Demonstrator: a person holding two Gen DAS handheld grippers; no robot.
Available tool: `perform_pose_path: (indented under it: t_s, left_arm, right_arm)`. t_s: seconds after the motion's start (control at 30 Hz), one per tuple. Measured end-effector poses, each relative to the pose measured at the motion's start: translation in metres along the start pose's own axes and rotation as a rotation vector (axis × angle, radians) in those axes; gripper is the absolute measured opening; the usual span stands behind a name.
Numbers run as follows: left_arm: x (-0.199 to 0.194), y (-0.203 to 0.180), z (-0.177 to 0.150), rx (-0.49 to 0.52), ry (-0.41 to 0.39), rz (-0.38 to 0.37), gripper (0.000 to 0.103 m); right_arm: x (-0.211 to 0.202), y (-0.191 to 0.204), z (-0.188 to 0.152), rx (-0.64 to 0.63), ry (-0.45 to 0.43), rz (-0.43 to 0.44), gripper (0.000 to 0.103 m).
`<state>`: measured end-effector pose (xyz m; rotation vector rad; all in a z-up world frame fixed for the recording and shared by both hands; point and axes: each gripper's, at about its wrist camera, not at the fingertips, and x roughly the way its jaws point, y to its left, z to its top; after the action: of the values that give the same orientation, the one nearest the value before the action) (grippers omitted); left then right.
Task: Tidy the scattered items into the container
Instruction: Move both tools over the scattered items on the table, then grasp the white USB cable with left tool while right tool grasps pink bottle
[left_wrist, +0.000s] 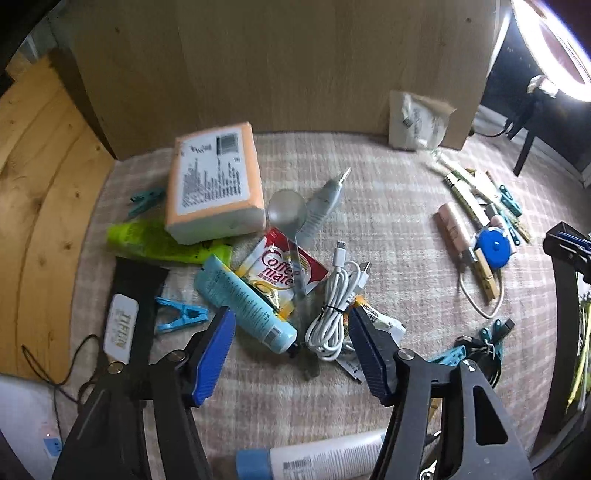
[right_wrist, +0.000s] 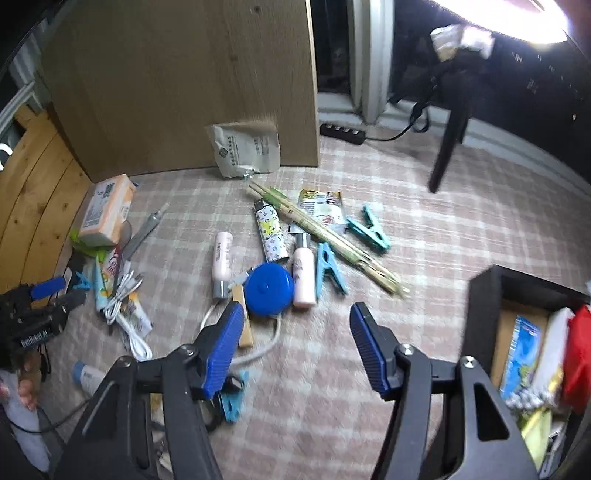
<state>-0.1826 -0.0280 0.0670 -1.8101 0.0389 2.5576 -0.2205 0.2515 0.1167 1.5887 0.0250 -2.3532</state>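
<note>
Over the checked floor mat, the left gripper (left_wrist: 291, 328) hung half-open and empty astride the white cable (left_wrist: 334, 314); it needed a centred pinch on that bundle before carrying it to the black container (right_wrist: 491, 295).

Left wrist: we look steeply down, close over the left clutter pile on the plaid cloth (left_wrist: 388, 206) | Right wrist: we look down, close, further right, the black container (right_wrist: 484, 291) at our right edge | Shared: orange pack (left_wrist: 216, 184), white cable (left_wrist: 334, 314), blue round case (right_wrist: 269, 290), wooden board (left_wrist: 295, 62) behind
</note>
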Motion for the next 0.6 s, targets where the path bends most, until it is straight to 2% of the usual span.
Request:
perform_pose_path:
  t_s: [0.17,0.37,0.43,0.5,0.6]
  left_arm:
    - [0.017,-0.006,0.001,0.021,0.024,0.005,0.061]
    - [0.030,-0.007,0.002,0.028,0.050,-0.015,0.058]
    - [0.032,-0.007,0.003,0.034,0.059,-0.015,0.053]
    - [0.032,-0.005,0.004,0.047,0.063,-0.011,0.053]
    - [0.032,-0.005,0.004,0.070,0.070,-0.013,0.053]
  right_arm:
    - [0.033,0.017,0.012,-0.064,0.050,-0.042,0.059]
    - [0.049,0.033,0.027,-0.083,0.077,0.008,0.059]
    - [0.056,0.043,0.032,-0.102,0.089,0.016,0.059]
    - [0.064,0.053,0.034,-0.119,0.106,0.020,0.059]
    - [0.080,0.061,0.039,-0.128,0.135,0.018,0.054]
